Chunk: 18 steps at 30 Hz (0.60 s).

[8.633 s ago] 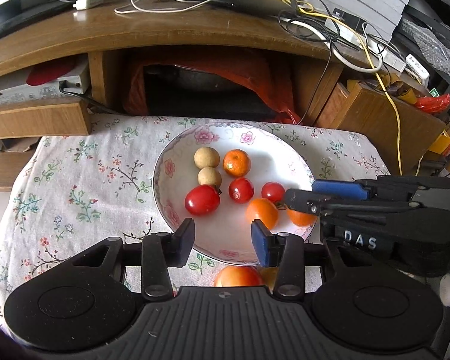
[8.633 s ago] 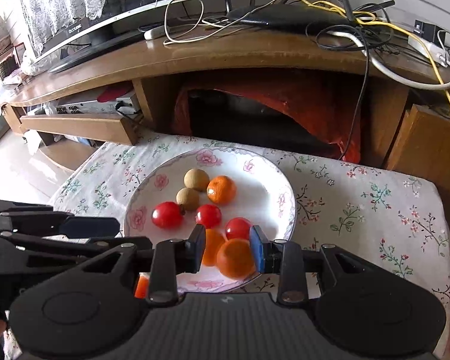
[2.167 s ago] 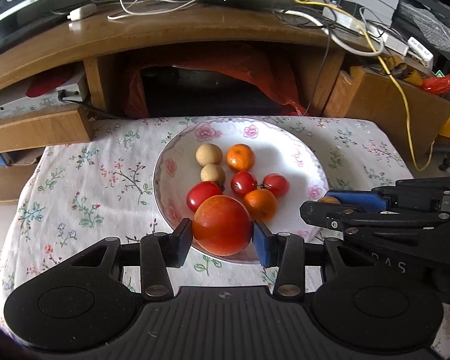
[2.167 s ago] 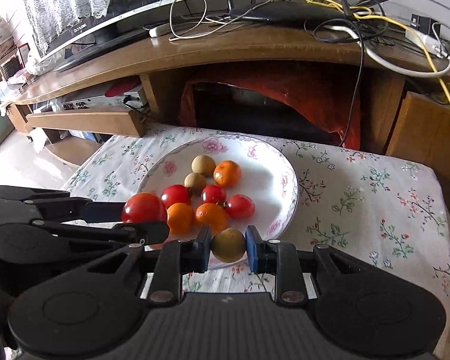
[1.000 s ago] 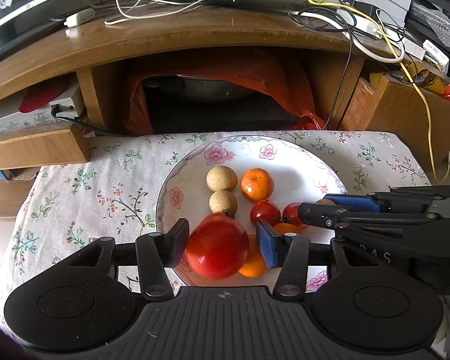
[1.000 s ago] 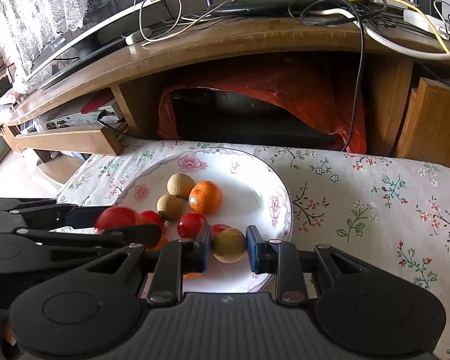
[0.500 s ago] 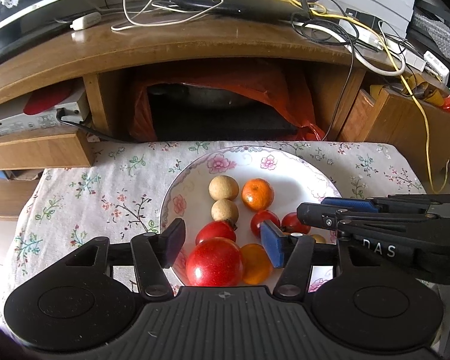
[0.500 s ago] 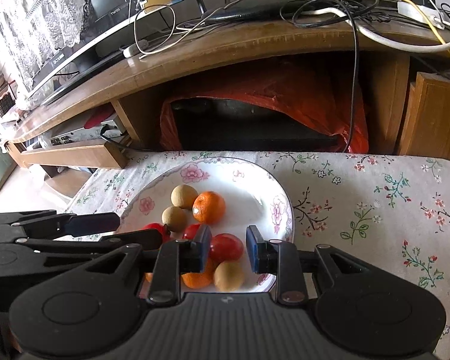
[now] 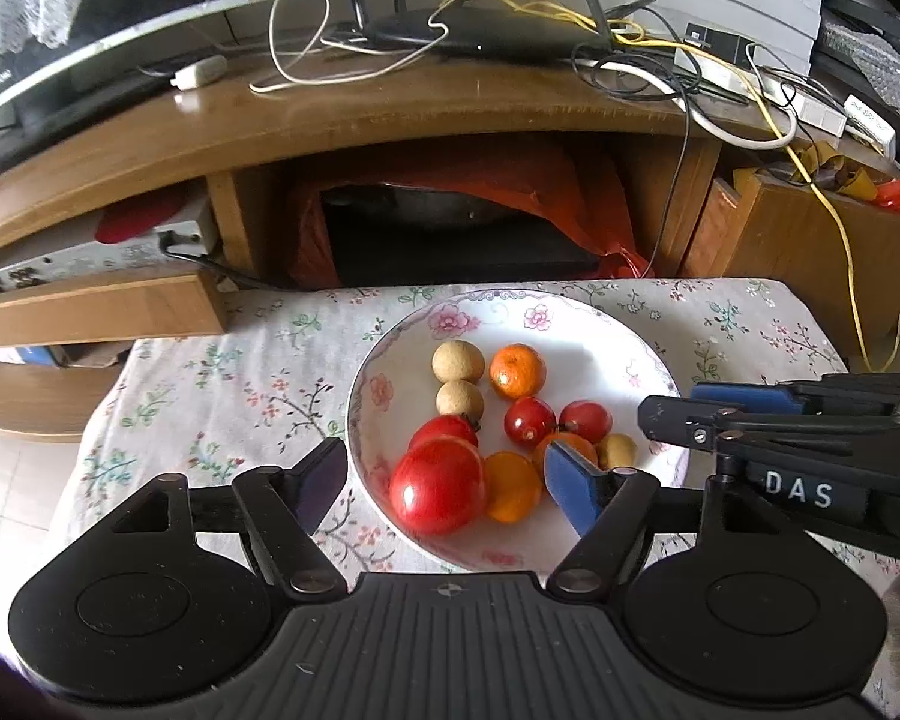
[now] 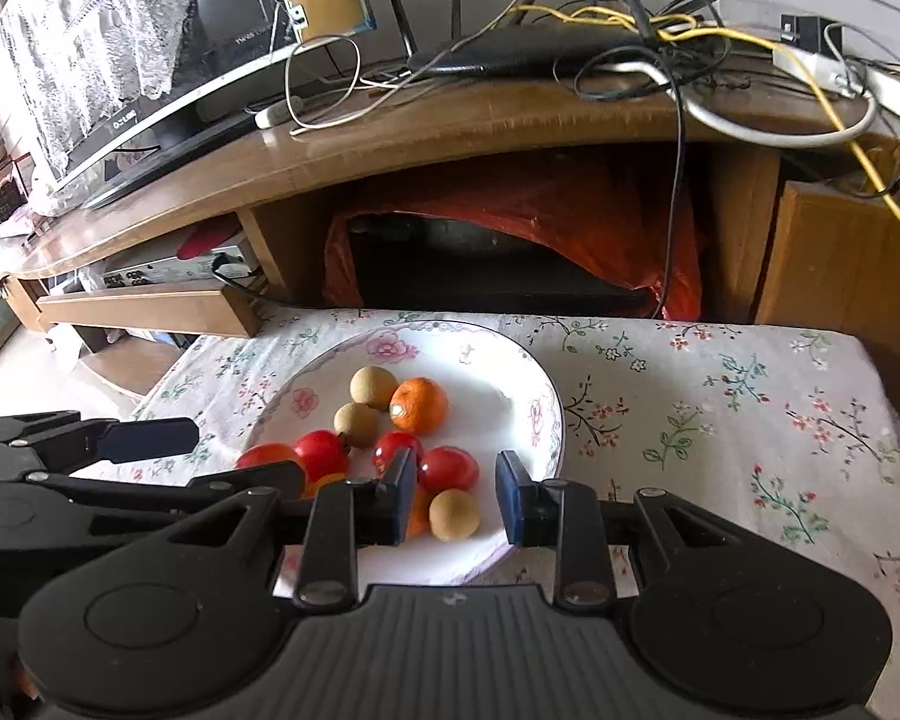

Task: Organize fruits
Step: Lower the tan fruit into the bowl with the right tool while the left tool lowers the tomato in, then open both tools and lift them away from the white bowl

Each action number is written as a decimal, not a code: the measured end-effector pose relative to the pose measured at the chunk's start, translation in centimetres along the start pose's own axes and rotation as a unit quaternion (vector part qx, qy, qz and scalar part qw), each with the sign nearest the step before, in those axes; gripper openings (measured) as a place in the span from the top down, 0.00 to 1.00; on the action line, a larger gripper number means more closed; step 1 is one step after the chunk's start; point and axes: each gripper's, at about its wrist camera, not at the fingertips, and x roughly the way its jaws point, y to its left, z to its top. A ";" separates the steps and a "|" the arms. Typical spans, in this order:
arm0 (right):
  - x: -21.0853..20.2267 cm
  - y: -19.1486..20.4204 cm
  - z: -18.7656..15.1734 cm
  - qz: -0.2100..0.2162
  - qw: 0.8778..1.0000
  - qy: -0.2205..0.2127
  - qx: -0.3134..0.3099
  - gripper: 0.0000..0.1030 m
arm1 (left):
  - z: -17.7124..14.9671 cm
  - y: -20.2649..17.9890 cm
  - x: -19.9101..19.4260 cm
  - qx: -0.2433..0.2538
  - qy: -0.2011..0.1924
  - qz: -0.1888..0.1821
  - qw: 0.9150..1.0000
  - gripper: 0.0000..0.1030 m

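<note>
A white flowered plate [image 9: 588, 354] on the floral cloth holds several fruits: tangerines, small tomatoes and longans. A large red tomato [image 9: 438, 486] lies at the plate's near rim. My left gripper [image 9: 447, 486] hangs above it, its jaws opening, the pads clear of the tomato on both sides. My right gripper [image 10: 455, 498] stands open over the plate [image 10: 492, 396]. A tan longan [image 10: 454, 515] rests on the plate below its gap, not pressed by the pads. An orange tangerine [image 10: 419, 405] sits farther back.
A low wooden TV stand [image 9: 390, 114] with tangled cables and a router rises just behind the table. An orange bag [image 9: 510, 180] fills its recess. The cloth [image 10: 720, 420] right of the plate is bare. The table ends close on both sides.
The left gripper let the large tomato down onto the plate and its jaws spread wide. The right gripper dropped its longan onto the plate. Both have drawn up and back.
</note>
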 end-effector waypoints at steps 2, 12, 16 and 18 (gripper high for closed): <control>-0.7 0.2 -0.2 -0.003 1.000 -0.003 0.000 0.77 | -0.3 -0.1 -0.7 0.001 -0.005 0.009 1.000 0.17; -5.3 1.3 -1.9 -0.007 1.000 -0.019 0.006 0.75 | -2.0 -0.9 -4.3 0.005 -0.030 0.029 0.999 0.13; -7.3 1.7 -2.9 -0.012 1.000 -0.025 0.004 0.73 | -2.9 -1.3 -5.7 0.007 -0.040 0.036 0.999 0.03; -8.3 1.7 -3.5 -0.016 0.999 -0.029 0.006 0.72 | -3.3 -1.5 -6.5 0.008 -0.049 0.043 0.998 0.00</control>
